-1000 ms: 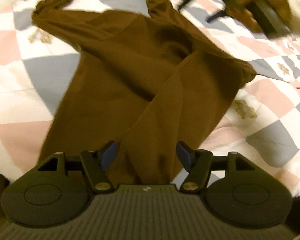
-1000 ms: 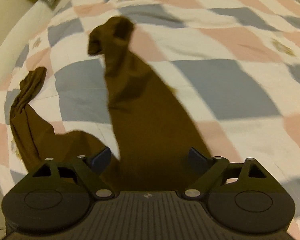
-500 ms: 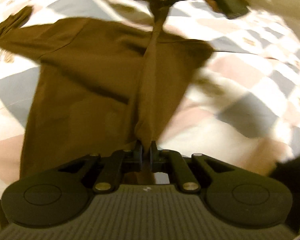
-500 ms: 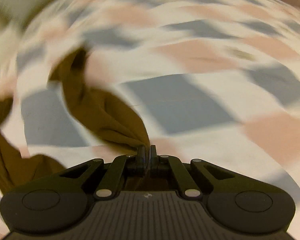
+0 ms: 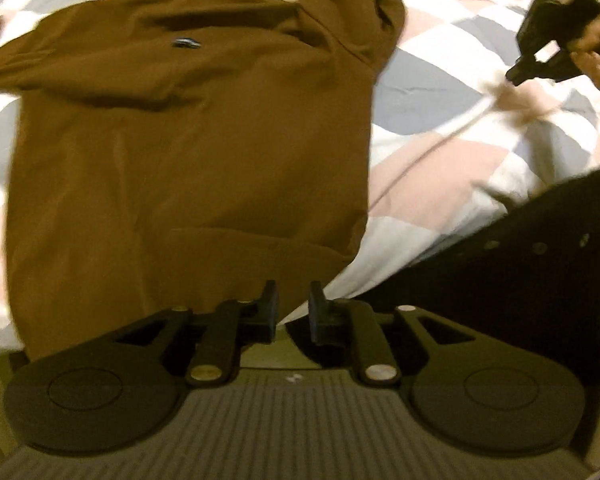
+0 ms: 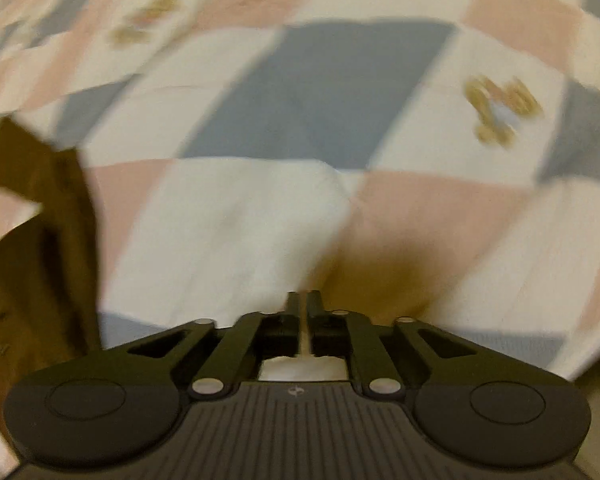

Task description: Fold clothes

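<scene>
Since half a second ago both grippers have let go of the brown shirt (image 5: pixel 188 152): left gripper (image 5: pixel 293 312) was clamped on a bunched fold, now its fingers (image 5: pixel 268 312) stand slightly apart with nothing between them, just past the shirt's near hem. Shirt now lies spread mostly flat on the checkered quilt (image 5: pixel 427 92), body smoothed out, one sleeve trailing off to the left edge of the left wrist view, collar or hood end bunched at the far side; a small dark label shows on the chest. Right gripper (image 6: pixel 303 308) had fabric pinched before; now fingers are nearly together, thin gap showing only pale quilt (image 6: pixel 236 208), nothing gripped. In the right wrist view the shirt (image 6: pixel 36 264) sits at the left edge, clear of the fingers. Left wrist view also shows the right gripper (image 5: pixel 539 52) held in a hand (image 5: pixel 597 48) off to the right, above the quilt, well apart from the shirt. Both views motion-blurred. Dark bed frame (image 5: pixel 519 248) visible at the quilt's near right edge.
</scene>
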`<state>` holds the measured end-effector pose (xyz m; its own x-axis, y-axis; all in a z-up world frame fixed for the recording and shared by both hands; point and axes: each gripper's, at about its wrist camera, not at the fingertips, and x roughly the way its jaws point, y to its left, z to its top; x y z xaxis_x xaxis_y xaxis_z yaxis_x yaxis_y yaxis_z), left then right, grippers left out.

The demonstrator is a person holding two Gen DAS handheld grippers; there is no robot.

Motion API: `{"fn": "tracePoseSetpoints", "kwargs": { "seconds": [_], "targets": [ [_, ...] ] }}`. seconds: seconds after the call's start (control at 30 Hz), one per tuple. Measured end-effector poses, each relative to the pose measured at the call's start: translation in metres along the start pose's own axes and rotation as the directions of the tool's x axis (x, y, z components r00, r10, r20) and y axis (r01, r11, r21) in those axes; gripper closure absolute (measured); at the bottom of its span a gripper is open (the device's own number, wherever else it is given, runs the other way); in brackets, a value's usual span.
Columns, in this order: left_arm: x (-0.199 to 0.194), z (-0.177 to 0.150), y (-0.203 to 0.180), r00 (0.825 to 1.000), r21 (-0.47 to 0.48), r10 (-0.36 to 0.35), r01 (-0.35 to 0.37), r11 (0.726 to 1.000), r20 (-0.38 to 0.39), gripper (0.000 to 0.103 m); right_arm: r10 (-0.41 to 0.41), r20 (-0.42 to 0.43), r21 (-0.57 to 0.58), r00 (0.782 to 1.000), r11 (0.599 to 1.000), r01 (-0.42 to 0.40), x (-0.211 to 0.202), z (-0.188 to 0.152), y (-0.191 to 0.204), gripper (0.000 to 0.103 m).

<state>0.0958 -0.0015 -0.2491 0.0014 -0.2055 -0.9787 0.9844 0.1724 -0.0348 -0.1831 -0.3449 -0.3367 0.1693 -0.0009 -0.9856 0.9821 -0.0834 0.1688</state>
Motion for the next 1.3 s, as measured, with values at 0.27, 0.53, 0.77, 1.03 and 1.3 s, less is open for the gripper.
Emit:
{"fn": "tracePoseSetpoints", "kwargs": {
  "seconds": [0.27, 0.53, 0.77, 1.03, 1.3],
  "targets": [
    [-0.037, 0.027, 0.041, 0.977, -0.101, 0.183, -0.172, 0.98, 0.106, 0.079, 0.324, 0.08, -0.644, 0.943, 0.739, -0.199, -0.033, 0.004, 0.134, 0.03],
    [-0.015, 0.113, 0.133, 0.963, 0.086, 0.206, -0.224, 0.971, 0.174, 0.077, 0.266, -0.013, -0.848, 0.964, 0.508, -0.151, 0.039, -0.008, 0.238, 0.029],
    [0.006, 0.226, 0.2, 0.948, 0.345, 0.158, -0.251, 0.904, 0.275, 0.077, 0.144, -0.073, -0.66, 0.987, 0.735, -0.156, 0.048, -0.033, 0.158, 0.1],
    [0.044, 0.298, 0.206, 0.96, 0.501, 0.061, -0.196, 0.843, 0.273, 0.076, 0.252, 0.009, -0.409, 0.968, 0.884, -0.227, -0.002, -0.058, 0.119, 0.046],
    [0.074, 0.302, 0.19, 0.981, 0.602, 0.031, -0.144, 0.786, 0.193, 0.073, 0.036, 0.172, -0.497, 0.985, 0.866, 0.055, 0.075, 0.01, 0.184, 0.058]
  ]
}}
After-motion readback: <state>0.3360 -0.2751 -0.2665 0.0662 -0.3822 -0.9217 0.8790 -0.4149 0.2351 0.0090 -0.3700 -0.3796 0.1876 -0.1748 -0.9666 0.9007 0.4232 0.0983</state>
